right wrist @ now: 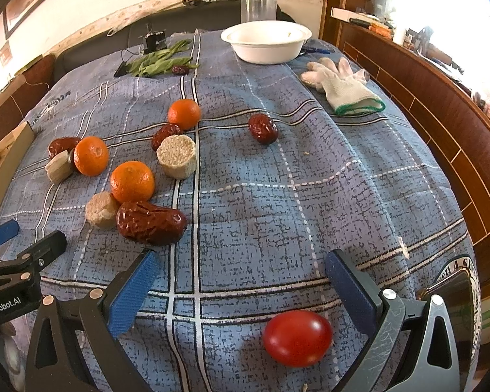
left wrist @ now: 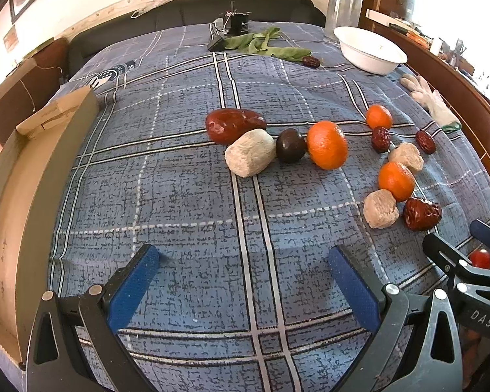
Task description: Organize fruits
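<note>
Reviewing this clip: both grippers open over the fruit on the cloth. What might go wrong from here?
The cherry tomato sits behind the right gripper fingertips; closing may miss it or roll it. The oranges touch dates and pale pieces, so a grab could knock neighbours. The wrinkled tablecloth might snag.

"DAS" on the right gripper (left wrist: 454, 254), "GenRobot.AI" on the left gripper (right wrist: 19, 238), cloth emblem (right wrist: 467, 263) lettering perhaps "AS"

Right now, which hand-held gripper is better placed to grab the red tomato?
Right. The right hand-held gripper is open with the red tomato lying between its fingers, near the base. The left hand-held gripper is open over bare cloth, the tomato off to its right.
</note>
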